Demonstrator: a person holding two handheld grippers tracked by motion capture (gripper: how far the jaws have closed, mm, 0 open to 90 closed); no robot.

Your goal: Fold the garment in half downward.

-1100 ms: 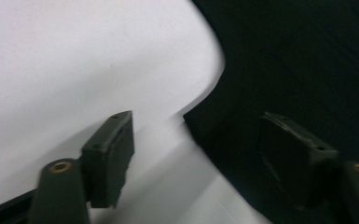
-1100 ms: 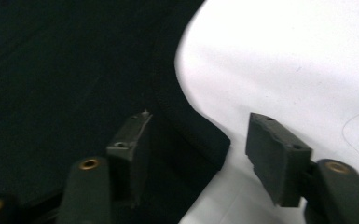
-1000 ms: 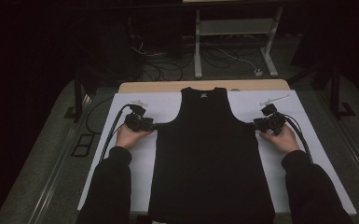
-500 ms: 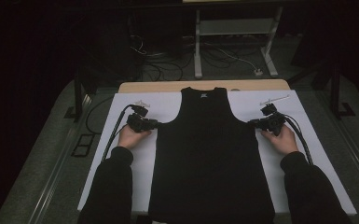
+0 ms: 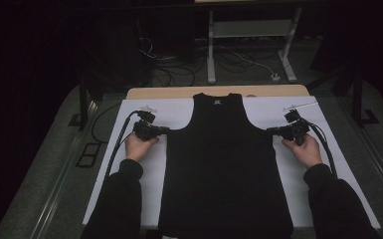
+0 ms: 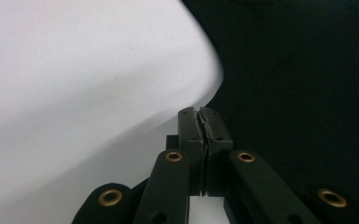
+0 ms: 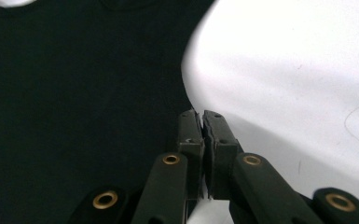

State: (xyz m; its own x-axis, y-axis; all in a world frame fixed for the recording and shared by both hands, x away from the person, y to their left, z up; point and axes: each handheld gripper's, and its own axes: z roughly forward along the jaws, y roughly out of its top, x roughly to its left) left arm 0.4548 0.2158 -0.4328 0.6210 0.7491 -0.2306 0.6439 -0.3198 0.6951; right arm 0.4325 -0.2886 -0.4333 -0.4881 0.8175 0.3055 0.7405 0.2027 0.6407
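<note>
A black tank top [image 5: 225, 164] is lying flat on the white sheet [image 5: 144, 179] covering the counter, neck away from the person, its long axis running straight toward them. The left gripper [image 5: 165, 130] and right gripper [image 5: 271, 130] are sitting at the two armhole edges, one each side, equally near. Their fingers have just been closing and are now pressed together — seemingly pinching the fabric's edge, though the cloth between them is hard to make out.

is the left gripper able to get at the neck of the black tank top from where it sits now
Probably yes. The left gripper sits shut at the armpit edge of the tank top, and only bare white sheet and the strap lie between it and the neck.
</note>
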